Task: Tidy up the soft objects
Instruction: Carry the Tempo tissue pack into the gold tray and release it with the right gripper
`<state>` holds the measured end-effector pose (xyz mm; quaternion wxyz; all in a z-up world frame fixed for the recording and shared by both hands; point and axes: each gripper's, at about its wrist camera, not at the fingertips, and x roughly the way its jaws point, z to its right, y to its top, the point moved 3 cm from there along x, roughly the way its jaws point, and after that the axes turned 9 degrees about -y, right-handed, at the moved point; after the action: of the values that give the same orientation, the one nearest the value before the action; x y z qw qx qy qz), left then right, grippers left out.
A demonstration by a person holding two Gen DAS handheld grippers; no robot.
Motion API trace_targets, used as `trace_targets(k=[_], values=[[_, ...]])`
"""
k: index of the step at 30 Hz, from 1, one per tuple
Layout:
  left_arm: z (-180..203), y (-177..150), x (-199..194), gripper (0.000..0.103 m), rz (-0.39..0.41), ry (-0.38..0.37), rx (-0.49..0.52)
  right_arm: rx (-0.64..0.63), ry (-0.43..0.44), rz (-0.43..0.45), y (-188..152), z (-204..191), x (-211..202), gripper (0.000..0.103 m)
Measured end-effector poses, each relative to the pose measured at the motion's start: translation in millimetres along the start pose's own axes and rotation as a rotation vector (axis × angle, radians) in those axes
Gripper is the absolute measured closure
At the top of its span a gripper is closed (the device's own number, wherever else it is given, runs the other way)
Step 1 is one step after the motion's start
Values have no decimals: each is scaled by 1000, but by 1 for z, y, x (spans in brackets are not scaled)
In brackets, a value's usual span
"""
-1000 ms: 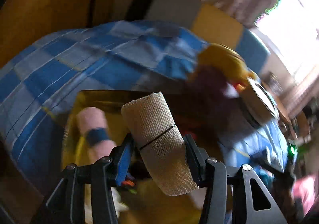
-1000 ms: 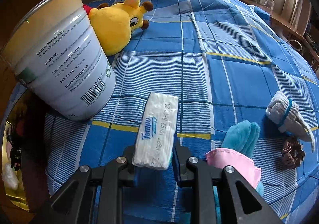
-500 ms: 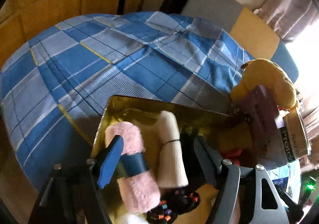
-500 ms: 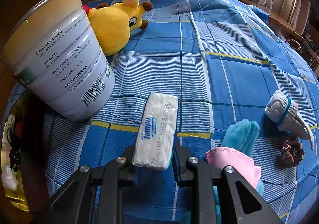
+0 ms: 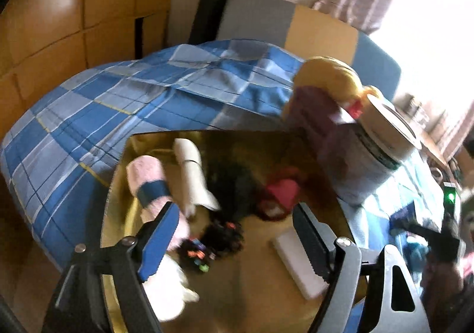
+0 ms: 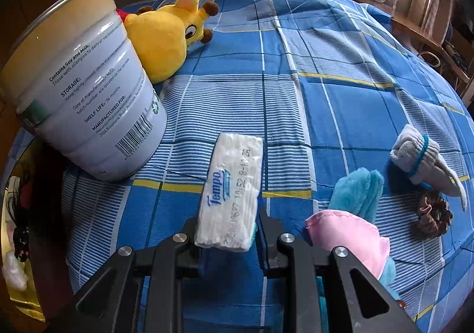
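Beige rolled cloth (image 5: 191, 173) now released into gold tray (image 5: 266, 297); left gripper (image 5: 234, 239) jaws opening, empty; right gripper (image 6: 228, 241) jaws pinching tissue pack (image 6: 231, 190), next.

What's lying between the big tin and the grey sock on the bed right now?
In the right wrist view, between the tin and grey sock: the tissue pack held in the right tongs, otherwise bare bedspread.

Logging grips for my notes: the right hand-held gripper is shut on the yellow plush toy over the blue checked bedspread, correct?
Not quite. The right wrist view shows the right hand-held gripper shut on the Tempo tissue pack, not the yellow plush toy, over the blue checked bedspread.
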<state>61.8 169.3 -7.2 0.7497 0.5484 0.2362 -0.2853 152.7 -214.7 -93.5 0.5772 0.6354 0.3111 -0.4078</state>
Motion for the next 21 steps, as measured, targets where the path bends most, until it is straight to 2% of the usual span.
trace_targets(k=[6,11,21], values=[[19,-13,-1,21,-20,-17,58,22,22,14,-7,4,-15,79],[24,-20,0,21,-35,-24,69,27,73,37,-11,0,-34,79],[23,-28,1,21,-51,-21,67,-68,240,103,-20,-38,-84,79]])
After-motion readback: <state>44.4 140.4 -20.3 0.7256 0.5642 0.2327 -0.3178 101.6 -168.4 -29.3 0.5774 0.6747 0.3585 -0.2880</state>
